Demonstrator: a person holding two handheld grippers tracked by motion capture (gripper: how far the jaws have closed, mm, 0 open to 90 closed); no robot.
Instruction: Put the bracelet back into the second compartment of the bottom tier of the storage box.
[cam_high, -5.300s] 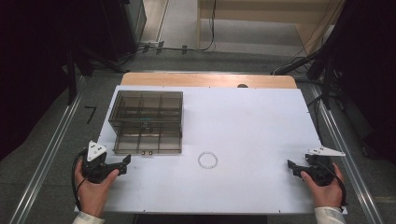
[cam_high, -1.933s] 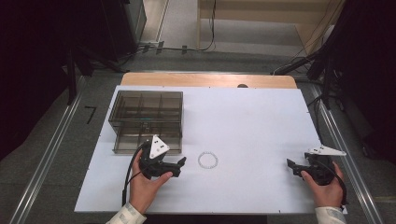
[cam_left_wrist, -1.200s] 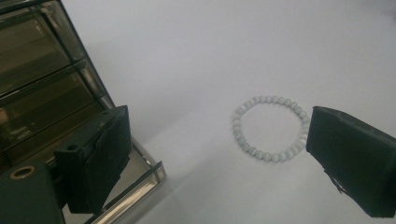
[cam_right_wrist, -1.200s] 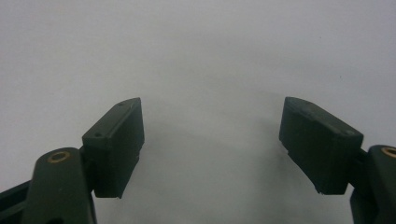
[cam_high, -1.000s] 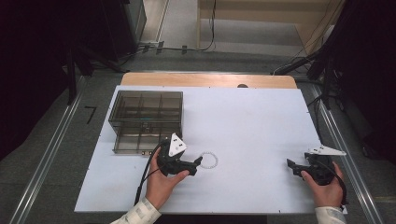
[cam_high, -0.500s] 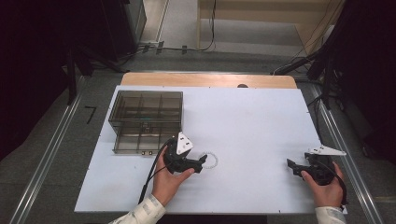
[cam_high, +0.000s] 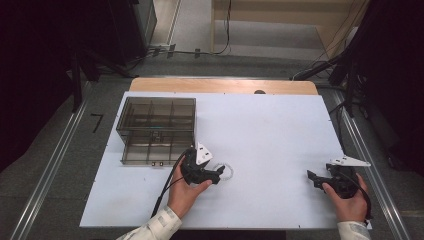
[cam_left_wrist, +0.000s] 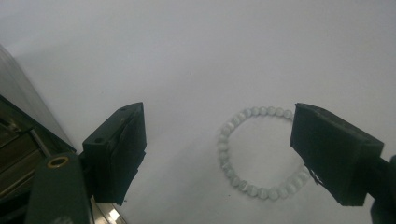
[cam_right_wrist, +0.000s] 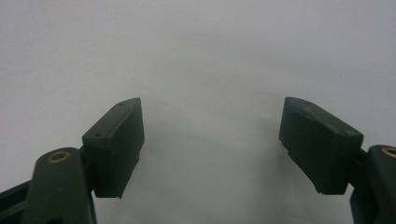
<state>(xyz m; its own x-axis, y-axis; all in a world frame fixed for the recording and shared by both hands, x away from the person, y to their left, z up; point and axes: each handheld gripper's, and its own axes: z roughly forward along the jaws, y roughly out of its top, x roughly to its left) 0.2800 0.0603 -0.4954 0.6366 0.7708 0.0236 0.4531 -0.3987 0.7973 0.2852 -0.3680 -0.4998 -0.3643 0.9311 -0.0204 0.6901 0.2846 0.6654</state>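
Your left tongs (cam_left_wrist: 217, 154) have crossed to the bracelet (cam_left_wrist: 254, 151), closing but still apart around it; next, pinch its beads while the right tongs (cam_right_wrist: 212, 144) rest open.

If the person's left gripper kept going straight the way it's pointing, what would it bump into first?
Most likely the pale beaded bracelet lying on the white table. It sits just ahead of the left gripper, whose open jaws have just been closing a little; the bracelet's right side already reaches one pad. Depth is hard to judge.
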